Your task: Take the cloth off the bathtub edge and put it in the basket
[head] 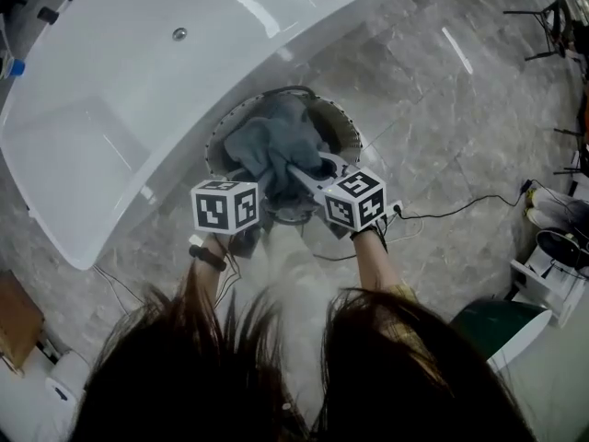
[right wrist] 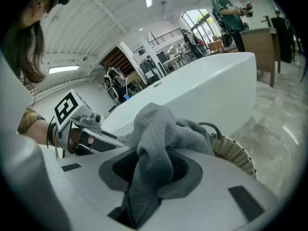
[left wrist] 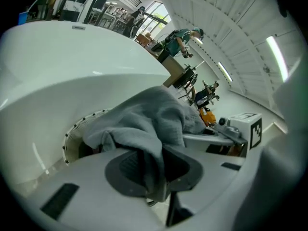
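The cloth (head: 276, 141) is pinched by both grippers. A fold is squeezed in the nearly closed jaws of the left gripper (left wrist: 149, 172), and another fold in those of the right gripper (right wrist: 144, 177). The cloth is bunched right over the mouth of the basket (head: 342, 118), just beside the tub (head: 138, 81). It probably only needs to be lowered straight down and let go.

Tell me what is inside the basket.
The grey cloth fills the mouth of the basket, bunched above the rim, with the left gripper and right gripper both shut on it. A dark inner wall shows beside it; the bottom is covered.
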Available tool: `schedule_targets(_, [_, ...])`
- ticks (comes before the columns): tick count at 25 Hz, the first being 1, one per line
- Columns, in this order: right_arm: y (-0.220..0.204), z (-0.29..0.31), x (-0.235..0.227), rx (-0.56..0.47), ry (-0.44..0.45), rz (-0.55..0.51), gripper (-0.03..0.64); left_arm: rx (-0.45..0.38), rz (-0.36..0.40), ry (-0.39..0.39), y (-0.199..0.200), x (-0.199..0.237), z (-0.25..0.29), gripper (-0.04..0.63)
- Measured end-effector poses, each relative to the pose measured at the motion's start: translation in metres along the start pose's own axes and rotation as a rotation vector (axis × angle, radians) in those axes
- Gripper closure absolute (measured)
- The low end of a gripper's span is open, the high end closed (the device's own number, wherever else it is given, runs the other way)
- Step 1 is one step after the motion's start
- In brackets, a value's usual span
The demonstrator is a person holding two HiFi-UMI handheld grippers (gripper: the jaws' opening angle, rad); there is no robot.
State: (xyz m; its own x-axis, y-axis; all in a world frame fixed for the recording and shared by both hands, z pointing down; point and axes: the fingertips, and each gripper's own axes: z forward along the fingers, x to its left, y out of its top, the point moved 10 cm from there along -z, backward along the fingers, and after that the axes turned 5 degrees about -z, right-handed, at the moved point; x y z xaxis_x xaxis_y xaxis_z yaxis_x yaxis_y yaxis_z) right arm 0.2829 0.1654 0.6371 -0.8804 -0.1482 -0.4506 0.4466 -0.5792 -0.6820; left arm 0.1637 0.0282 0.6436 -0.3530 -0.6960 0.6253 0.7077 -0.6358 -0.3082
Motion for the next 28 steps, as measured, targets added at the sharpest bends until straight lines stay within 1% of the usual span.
schedule_targets(4, [-0.034,0.023,-0.02,0.075,-0.023,0.016,0.492,0.065,0.02,0.038,-0.017,0.021,0.034,0.514])
schedule_targets(7, [-0.054,0.038,-0.032,0.126,-0.037,0.032,0.489,0.099,0.03,0.069,-0.026,0.036,0.053,0.514])
schedule_targets(13, [-0.082,0.063,-0.048,0.244,-0.049,0.007,0.482,0.145,0.024,0.128,-0.042,0.061,0.076,0.514])
schedule_targets(18, [-0.102,0.077,-0.057,0.323,-0.061,0.0,0.476,0.19,0.044,0.188,-0.058,0.075,0.091,0.514])
schedule_targets(19, [-0.106,0.078,-0.058,0.334,-0.069,-0.005,0.476,0.197,0.047,0.201,-0.062,0.078,0.093,0.514])
schedule_targets(22, [-0.114,0.077,-0.064,0.343,-0.091,-0.013,0.513,0.213,0.042,0.229,-0.072,0.084,0.1,0.514])
schedule_targets(25, [-0.124,0.082,-0.065,0.379,-0.09,-0.008,0.515,0.223,0.034,0.253,-0.079,0.089,0.104,0.514])
schedule_targets(28, [-0.132,0.086,-0.063,0.416,-0.085,0.001,0.507,0.217,0.048,0.268,-0.081,0.088,0.106,0.514])
